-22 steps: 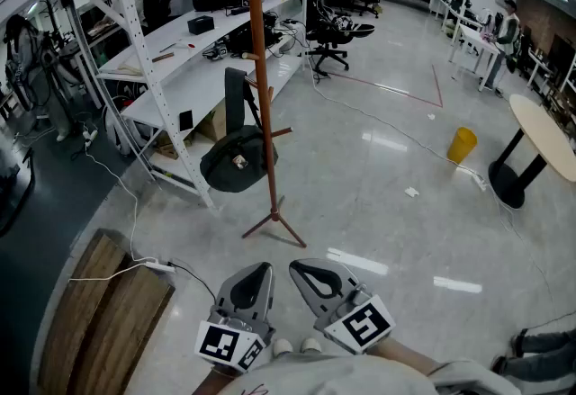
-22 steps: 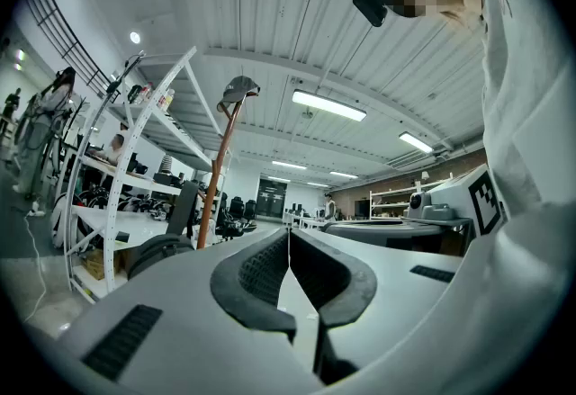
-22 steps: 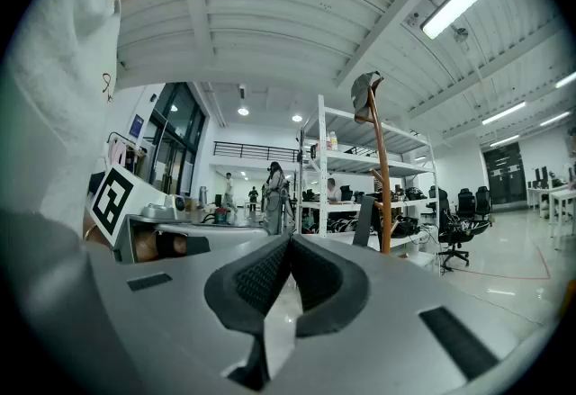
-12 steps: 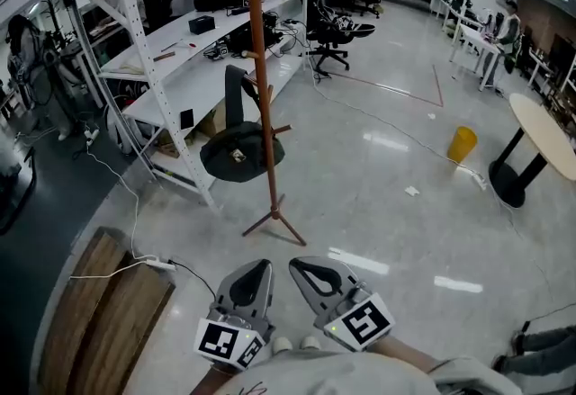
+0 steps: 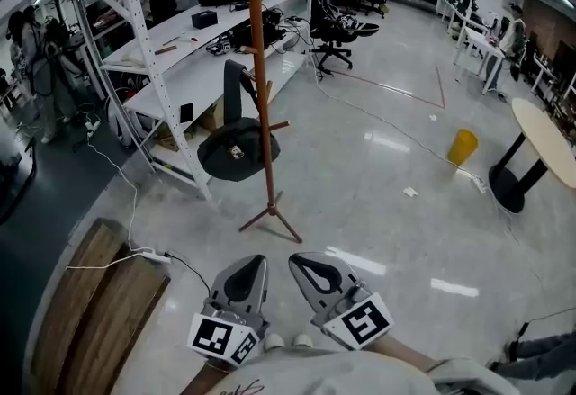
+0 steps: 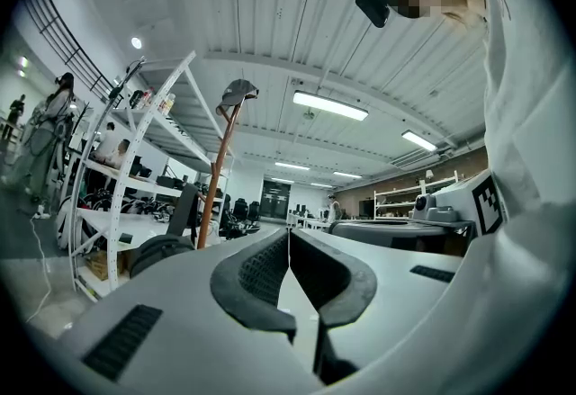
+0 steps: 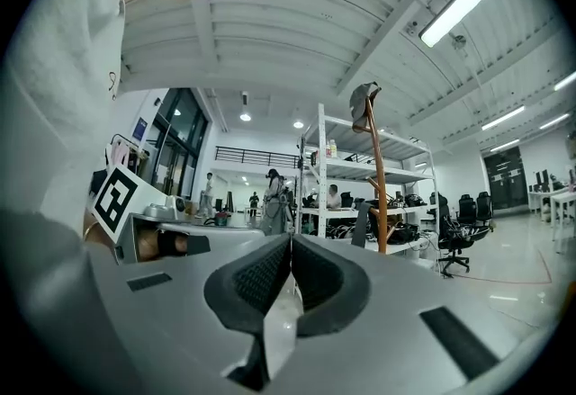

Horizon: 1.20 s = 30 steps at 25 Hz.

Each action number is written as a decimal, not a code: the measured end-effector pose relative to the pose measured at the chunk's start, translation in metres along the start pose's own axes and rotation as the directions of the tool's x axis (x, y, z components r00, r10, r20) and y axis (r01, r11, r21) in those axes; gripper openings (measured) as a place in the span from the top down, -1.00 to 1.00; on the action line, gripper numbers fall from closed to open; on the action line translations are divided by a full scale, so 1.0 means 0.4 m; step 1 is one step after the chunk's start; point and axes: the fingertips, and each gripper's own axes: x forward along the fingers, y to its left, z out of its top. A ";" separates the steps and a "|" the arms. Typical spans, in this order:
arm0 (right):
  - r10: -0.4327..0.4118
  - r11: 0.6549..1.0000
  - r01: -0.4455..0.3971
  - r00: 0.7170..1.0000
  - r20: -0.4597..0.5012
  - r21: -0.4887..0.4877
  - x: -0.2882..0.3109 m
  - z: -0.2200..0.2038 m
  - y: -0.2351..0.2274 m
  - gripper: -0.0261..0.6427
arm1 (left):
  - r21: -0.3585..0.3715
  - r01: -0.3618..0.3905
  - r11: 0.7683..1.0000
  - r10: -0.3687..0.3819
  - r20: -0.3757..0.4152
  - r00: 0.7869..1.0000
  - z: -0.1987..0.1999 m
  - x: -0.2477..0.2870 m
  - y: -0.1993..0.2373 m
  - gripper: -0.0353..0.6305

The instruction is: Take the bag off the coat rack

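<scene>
A black bag [image 5: 237,148] hangs by its strap [image 5: 236,92] low on a brown coat rack [image 5: 261,87] that stands on the glossy floor, well ahead of me. Both grippers are held close to my body at the bottom of the head view, far short of the rack. The left gripper [image 5: 250,263] is shut with nothing between its pads, and so is the right gripper [image 5: 306,265]. The left gripper view shows the rack [image 6: 216,177] and the bag [image 6: 162,249] to the left of its closed jaws. The right gripper view has the rack [image 7: 378,186] to the right.
White shelving [image 5: 171,69] loaded with gear stands just behind the rack. A cap [image 6: 238,93] tops the pole. Wooden boards [image 5: 90,294] and a white cable [image 5: 126,249] lie at the lower left. A yellow bin [image 5: 462,146], a round table [image 5: 540,141] and office chairs [image 5: 333,29] stand further off.
The head view has shifted slightly, so the rack and bag sit a little higher and further left. Both grippers stay shut and keep their place at the bottom.
</scene>
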 end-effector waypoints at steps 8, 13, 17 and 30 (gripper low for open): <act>0.050 0.999 -0.051 0.998 0.027 0.013 -0.049 -0.023 -0.027 0.86 | -0.008 -0.058 0.998 0.058 0.012 0.998 -0.027 0.011 -0.035 0.84; 0.073 0.997 -0.073 0.997 -0.005 0.041 -0.053 -0.061 -0.034 0.86 | -0.017 -0.096 0.995 0.096 -0.005 0.995 -0.049 0.010 -0.029 0.84; 0.077 0.995 -0.075 0.996 -0.036 0.065 -0.025 -0.088 -0.053 0.86 | -0.016 -0.101 0.995 0.102 0.004 0.995 -0.043 0.031 -0.011 0.84; 0.061 0.998 -0.061 0.998 -0.028 0.034 0.132 -0.089 -0.163 0.86 | 0.013 -0.087 0.996 0.086 0.038 0.996 -0.011 0.173 0.140 0.84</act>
